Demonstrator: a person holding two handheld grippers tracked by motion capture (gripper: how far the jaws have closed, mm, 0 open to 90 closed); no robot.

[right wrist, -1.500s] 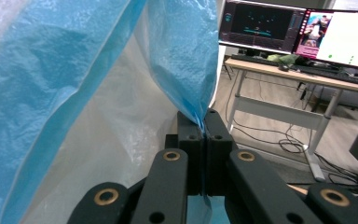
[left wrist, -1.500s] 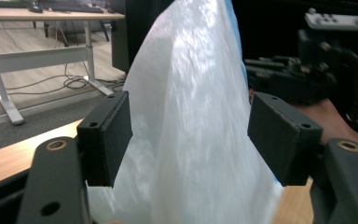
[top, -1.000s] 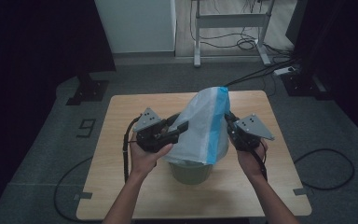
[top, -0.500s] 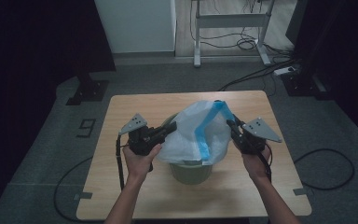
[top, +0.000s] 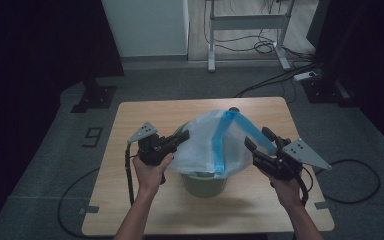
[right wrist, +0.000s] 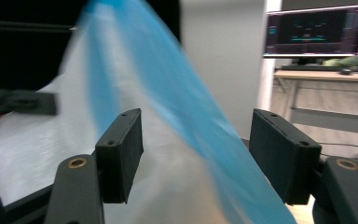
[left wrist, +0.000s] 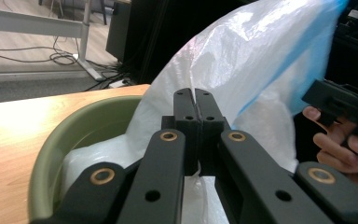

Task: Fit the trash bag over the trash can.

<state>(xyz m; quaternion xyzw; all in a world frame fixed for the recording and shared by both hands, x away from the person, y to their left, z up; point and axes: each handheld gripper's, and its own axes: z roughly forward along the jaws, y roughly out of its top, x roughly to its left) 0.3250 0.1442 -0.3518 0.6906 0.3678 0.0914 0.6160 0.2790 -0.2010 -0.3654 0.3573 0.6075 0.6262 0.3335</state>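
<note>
A green bin [top: 202, 185] stands at the table's middle with a white plastic bag [top: 200, 145] draped over it; blue strips [top: 220, 145] run down the bag. My left gripper [top: 181, 138] is at the bag's left edge, jaws shut on the thin film. In the left gripper view the shut jaws [left wrist: 196, 100] sit over the bin's rim [left wrist: 74, 135] with the bag [left wrist: 242, 60] rising behind. My right gripper [top: 259, 138] is at the bag's right side. Its jaws [right wrist: 200, 140] have just been opening; the blue strip [right wrist: 182, 84] hangs loose between them, untouched by the pads.
The wooden table [top: 145, 115] has bare room all round the bin. Behind it stand a white cabinet [top: 145, 25] and a desk frame [top: 245, 25], with cables [top: 275, 47] and a power strip [top: 305, 76] on the floor. A black stand base [top: 95, 97] lies far left.
The bag has sunk and spread over the bin. My right gripper has let go of it, opened and drawn out to the right. My left gripper has shut on the bag's left edge.
</note>
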